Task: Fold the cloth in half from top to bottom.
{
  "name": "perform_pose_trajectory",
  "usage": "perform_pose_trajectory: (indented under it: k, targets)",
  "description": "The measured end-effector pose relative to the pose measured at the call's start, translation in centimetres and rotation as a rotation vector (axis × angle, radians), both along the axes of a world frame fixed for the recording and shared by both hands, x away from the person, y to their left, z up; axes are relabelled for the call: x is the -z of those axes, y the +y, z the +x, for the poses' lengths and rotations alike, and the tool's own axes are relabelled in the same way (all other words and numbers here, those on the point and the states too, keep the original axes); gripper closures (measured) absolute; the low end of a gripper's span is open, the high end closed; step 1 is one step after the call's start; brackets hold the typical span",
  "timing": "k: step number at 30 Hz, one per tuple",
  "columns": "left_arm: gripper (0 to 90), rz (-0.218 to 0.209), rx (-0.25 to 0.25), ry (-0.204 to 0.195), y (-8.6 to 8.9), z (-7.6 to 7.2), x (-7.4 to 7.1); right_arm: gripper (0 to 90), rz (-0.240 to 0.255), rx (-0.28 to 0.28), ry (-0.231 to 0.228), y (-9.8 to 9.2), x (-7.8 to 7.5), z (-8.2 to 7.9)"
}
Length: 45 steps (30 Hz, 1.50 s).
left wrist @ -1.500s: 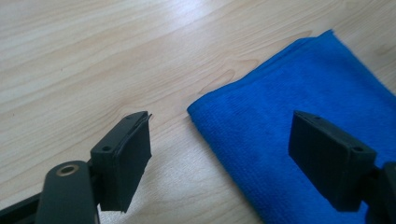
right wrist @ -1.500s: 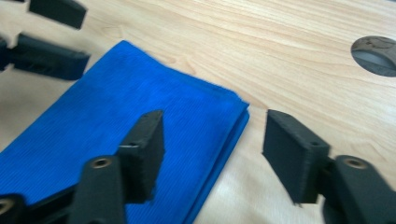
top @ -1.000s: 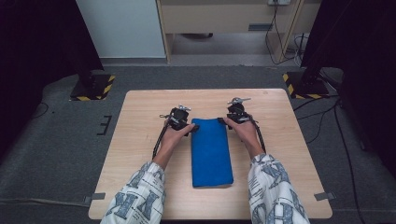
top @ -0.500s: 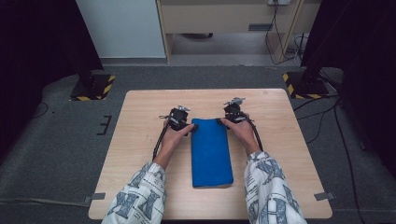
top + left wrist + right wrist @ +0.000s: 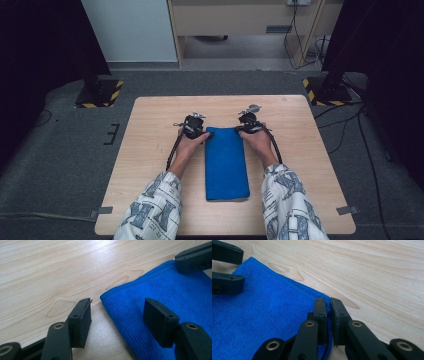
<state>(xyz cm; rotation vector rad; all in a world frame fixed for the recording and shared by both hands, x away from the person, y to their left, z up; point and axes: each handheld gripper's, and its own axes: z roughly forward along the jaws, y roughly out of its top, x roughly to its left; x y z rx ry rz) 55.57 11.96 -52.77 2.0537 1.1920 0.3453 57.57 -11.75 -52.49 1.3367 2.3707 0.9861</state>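
I had the right gripper (image 5: 328, 305) clamped on the blue towel's (image 5: 226, 162) far corner, left gripper (image 5: 117, 312) jaws just narrowing, apart astride its corner, needing equal bite.

Light wood tabletop (image 5: 150, 200) sits on grey carpet (image 5: 60, 165), dark curtains (image 5: 40, 50) both sides, probably a pale cabinet (image 5: 130, 30) at the back, hazard-striped stand bases (image 5: 97, 95).

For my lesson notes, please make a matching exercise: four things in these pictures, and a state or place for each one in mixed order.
Things:
1. left gripper
2. right gripper
3. blue cloth
4. table

States:
A. light wood, carries everything
B. jaws pinch the cloth's far corner
C. folded, lies between the hands
D. jaws apart, astride the other far corner

Pairs: 1-D, 2-B, 3-C, 4-A
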Motion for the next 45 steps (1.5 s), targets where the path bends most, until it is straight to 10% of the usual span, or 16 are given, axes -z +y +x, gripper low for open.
perform_pose_trajectory:
  k: [16,45]
  targets:
    - [84.5,-0.021,0.002,-0.02,-0.8,0.1,0.2,86.3,0.062,0.014,-0.005,-0.8,-0.4,-1.3]
    - [87.4,-0.073,0.03,-0.165,-0.7,-1.7,-6.5,86.4,0.119,0.011,-0.146,-2.0,-6.6,-3.3]
